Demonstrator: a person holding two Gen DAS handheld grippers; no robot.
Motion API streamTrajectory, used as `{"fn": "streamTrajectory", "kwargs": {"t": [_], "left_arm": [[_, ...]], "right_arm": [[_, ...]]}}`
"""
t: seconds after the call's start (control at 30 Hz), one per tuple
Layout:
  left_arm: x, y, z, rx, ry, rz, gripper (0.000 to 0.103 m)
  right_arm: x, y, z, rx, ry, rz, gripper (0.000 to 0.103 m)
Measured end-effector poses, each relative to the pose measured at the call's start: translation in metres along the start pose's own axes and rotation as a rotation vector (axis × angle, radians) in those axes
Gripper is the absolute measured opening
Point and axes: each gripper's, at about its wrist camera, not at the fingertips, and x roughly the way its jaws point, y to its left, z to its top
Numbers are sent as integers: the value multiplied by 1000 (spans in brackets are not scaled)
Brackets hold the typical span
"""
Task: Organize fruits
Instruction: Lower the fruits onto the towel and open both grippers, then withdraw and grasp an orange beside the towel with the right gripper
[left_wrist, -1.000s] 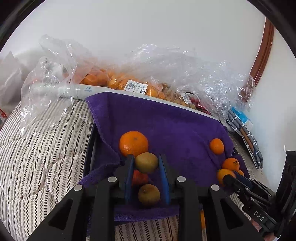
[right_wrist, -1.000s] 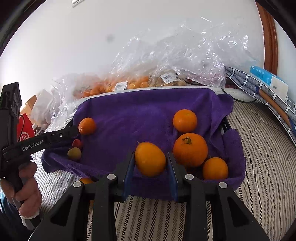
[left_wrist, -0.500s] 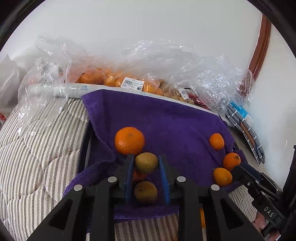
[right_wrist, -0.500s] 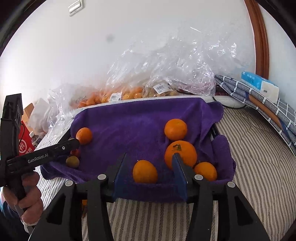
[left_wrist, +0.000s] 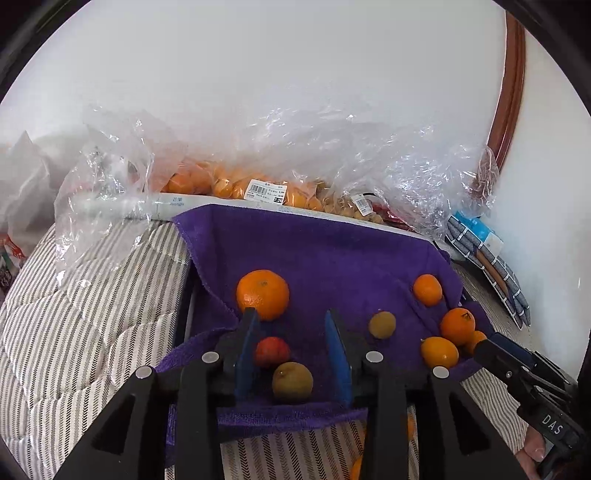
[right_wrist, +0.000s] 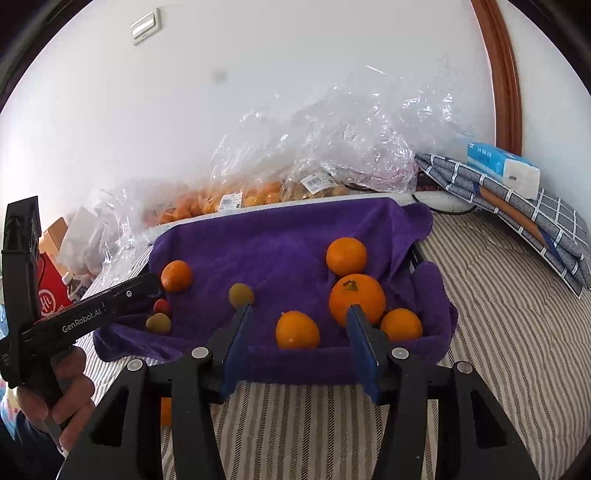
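Now both releases show: the left gripper (left_wrist: 291, 343) is opening with nothing clamped, its small brownish-green round fruit (left_wrist: 382, 324) lying loose on the purple terry towel (left_wrist: 332, 258), while the right gripper (right_wrist: 295, 339), also opening, has dropped its smooth orange citrus (right_wrist: 297, 329) beside the other oranges, so each kind gathers on its own side.

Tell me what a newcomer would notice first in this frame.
Bright oranges clustered at the right end of a purple towel on the striped bed, with small greenish fruits at its left end. Behind the towel, crinkled clear plastic bags of fruit lie along the white wall.
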Motion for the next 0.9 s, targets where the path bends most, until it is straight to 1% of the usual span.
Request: {"fn": "streamTrajectory", "kwargs": {"t": [0.13,0.23,0.3,0.37,0.43,0.57,0.7,0.8,0.9], "left_arm": [[-16,3,-7,42,-37,55,35],[-33,17,-17,26,-46,69,35],[-44,28,-25,13,-39,82,35],[-55,36,-33,14,-42,98,35],[-63,42,-38,6,-40,100,36],[-69,53,-44,-30,-26,106,36],[-66,56,-44,-39,-17,113,36],[-64,56,-44,-36,-4,112,36],[-61,57,-44,-43,7,117,36]], "right_arm": [[-13,11,-8,-20,5,2,52],[-21,17,-17,-12,16,24,52],[-21,22,-25,-6,44,49,51],[-18,28,-31,-7,65,78,43],[-14,36,-35,-17,86,99,41],[-5,54,-37,-35,115,153,40],[9,68,-34,-57,140,151,37],[23,73,-35,-47,182,153,37],[32,75,-35,-48,193,140,37]]}}
